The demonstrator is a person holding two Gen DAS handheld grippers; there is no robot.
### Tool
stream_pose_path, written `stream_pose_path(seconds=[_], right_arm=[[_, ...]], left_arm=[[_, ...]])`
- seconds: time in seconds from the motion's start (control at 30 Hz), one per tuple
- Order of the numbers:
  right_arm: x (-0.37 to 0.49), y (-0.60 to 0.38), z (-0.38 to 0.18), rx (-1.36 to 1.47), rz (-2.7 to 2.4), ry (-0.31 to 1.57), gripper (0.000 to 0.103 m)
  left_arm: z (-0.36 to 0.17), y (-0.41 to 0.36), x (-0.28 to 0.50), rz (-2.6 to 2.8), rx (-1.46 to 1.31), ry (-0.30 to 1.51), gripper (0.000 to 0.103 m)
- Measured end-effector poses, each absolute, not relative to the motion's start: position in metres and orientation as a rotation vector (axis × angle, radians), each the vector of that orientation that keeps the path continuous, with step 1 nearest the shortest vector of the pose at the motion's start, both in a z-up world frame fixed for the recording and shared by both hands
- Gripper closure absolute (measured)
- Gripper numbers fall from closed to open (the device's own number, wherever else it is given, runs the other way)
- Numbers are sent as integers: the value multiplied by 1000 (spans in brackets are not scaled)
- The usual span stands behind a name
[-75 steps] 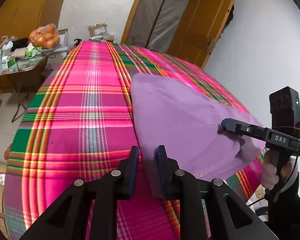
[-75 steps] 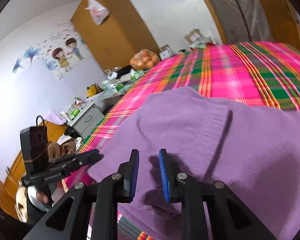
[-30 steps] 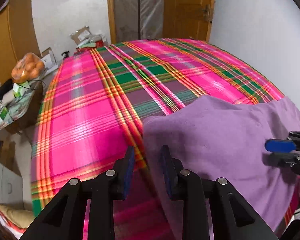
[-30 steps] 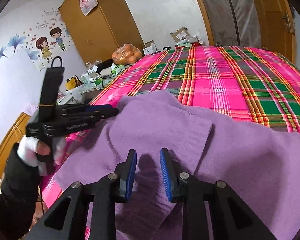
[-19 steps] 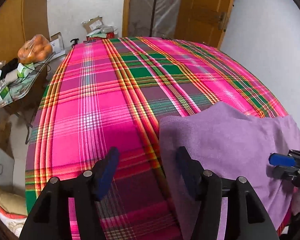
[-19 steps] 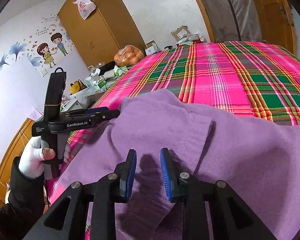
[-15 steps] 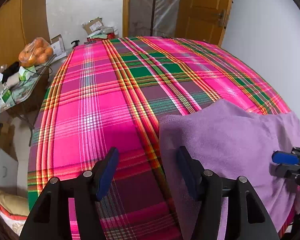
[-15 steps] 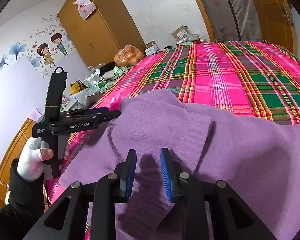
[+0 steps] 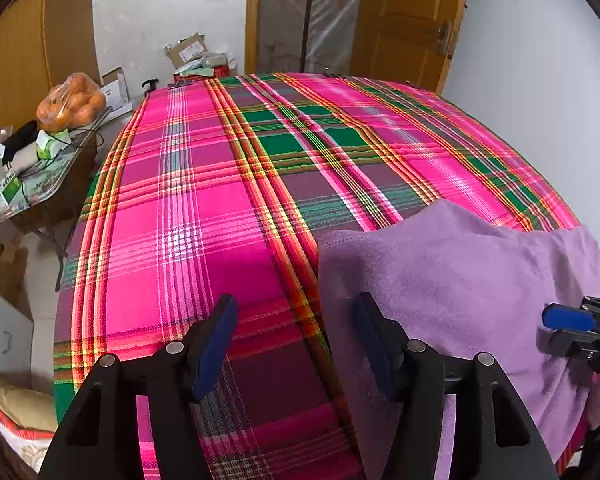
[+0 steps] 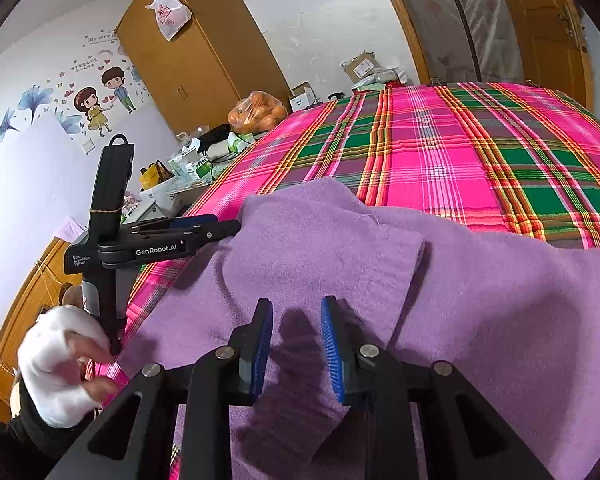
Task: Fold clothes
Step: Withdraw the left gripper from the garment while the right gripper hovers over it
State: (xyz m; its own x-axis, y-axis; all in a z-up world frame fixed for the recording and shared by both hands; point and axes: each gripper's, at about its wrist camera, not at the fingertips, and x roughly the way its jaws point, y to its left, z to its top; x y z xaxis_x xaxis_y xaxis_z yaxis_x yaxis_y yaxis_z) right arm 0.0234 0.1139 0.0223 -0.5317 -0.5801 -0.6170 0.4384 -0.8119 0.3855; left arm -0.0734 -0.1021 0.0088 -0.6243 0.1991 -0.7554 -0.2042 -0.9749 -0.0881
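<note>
The left gripper (image 9: 296, 338) stands released over the pink plaid bedspread (image 9: 204, 200); the right gripper (image 10: 296, 354) grasps the purple fleece garment (image 10: 480, 300), oranges bag (image 10: 257, 114) far ahead-left.

The sweater (image 9: 460, 280) lay on the bed (image 9: 220, 200), at its near right corner. A cluttered tabletop (image 9: 32, 184) stood left of the bed, a door (image 9: 404, 24) behind it.

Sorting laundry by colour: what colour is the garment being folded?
Plain purple garment, clearest in the right wrist view.
</note>
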Motion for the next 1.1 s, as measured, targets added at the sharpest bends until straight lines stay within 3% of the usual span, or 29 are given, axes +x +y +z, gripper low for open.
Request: stream_pose_path(seconds=[1.1], right_arm=[[23, 117, 21, 1021, -2304, -280, 77]], left_arm=[[9, -102, -74, 2646, -1230, 7, 40]])
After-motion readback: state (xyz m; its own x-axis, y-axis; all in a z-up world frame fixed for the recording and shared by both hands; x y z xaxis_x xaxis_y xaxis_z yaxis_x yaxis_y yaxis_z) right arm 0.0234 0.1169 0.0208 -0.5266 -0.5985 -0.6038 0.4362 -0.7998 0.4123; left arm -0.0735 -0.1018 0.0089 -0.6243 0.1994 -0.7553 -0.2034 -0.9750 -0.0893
